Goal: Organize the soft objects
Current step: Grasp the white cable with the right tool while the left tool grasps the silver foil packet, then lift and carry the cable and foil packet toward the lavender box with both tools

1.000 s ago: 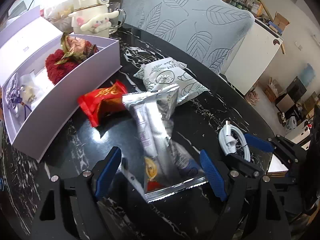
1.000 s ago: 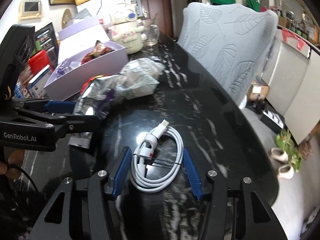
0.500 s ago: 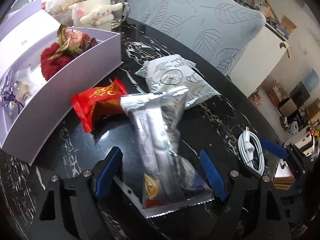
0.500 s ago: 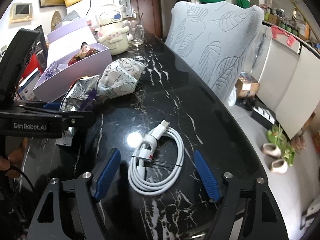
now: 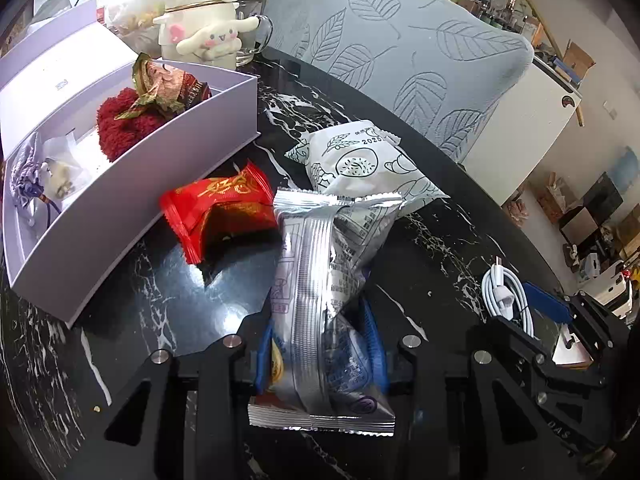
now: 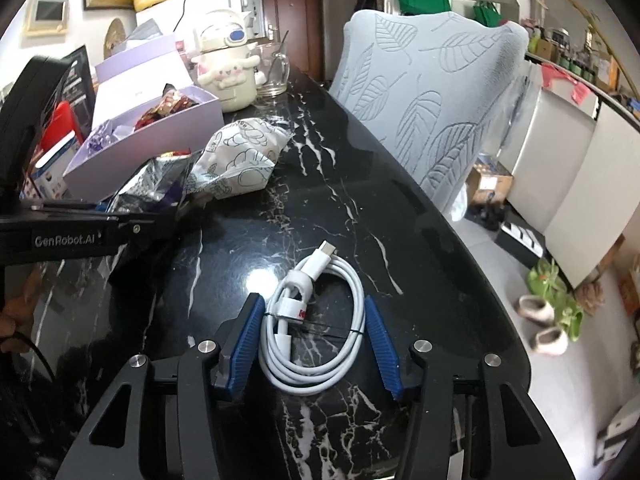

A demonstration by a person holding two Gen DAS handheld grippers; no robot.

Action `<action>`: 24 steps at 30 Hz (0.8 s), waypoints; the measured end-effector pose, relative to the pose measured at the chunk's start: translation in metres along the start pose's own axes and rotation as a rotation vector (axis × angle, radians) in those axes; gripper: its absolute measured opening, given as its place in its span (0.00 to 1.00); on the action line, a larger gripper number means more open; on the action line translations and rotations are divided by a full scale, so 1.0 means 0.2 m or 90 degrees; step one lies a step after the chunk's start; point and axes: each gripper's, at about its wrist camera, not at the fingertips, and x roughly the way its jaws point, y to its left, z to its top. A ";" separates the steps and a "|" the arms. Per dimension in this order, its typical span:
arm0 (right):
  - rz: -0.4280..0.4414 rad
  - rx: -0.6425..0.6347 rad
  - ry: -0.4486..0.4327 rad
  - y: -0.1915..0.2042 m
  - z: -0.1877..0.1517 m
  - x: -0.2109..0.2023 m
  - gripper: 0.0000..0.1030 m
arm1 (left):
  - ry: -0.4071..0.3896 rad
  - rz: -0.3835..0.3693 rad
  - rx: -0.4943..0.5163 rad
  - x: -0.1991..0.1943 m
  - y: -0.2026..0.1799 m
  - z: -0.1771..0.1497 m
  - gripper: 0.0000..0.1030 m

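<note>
Silver foil catches the light where the left gripper point(image 5: 320, 344) has clamped its blue pads against both sides of the silver snack packet point(image 5: 320, 280), pinching the packet's lower half so that its crimped top edge stands up and away from the black marble table point(image 5: 180, 288). Taking that packet as the landmark: the red snack pouch point(image 5: 218, 208) lies just beside it on its left, touching its upper corner; the white printed pouch point(image 5: 368, 168) lies right behind it, its near edge tucked under the packet's top. Further left of the packet, past the red pouch, sits the open lavender box point(image 5: 132, 208), holding a red fuzzy item point(image 5: 120, 128) and a crumpled wrapper at its far end and small pale bits at its near end. Behind the box stands a cream cartoon-dog jug point(image 5: 200, 16). Well to the right of the packet lies the coiled white cable point(image 6: 316, 320).

The right gripper point(image 6: 312, 340) straddles that coil, its jaws closing, a blue pad just beside each flank of the loop; whether they press on it yet cannot be told. A leaf-patterned chair cover point(image 6: 420, 100) rises beyond the table's far edge.
</note>
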 end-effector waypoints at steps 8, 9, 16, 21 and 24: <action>0.015 0.026 -0.001 -0.03 0.00 -0.03 0.50 | -0.001 -0.010 0.006 -0.05 -0.01 -0.04 0.37; 0.015 0.025 -0.003 -0.02 0.00 -0.04 0.50 | -0.002 -0.010 0.008 -0.05 -0.01 -0.04 0.37; 0.030 0.016 -0.008 0.01 0.00 -0.07 0.50 | -0.012 -0.010 0.007 -0.10 -0.01 -0.07 0.37; 0.043 0.006 -0.010 0.05 0.01 -0.07 0.50 | -0.025 0.003 0.013 -0.16 -0.01 -0.10 0.37; 0.058 -0.001 -0.013 0.08 0.02 -0.08 0.50 | -0.026 0.007 0.009 -0.18 0.00 -0.11 0.37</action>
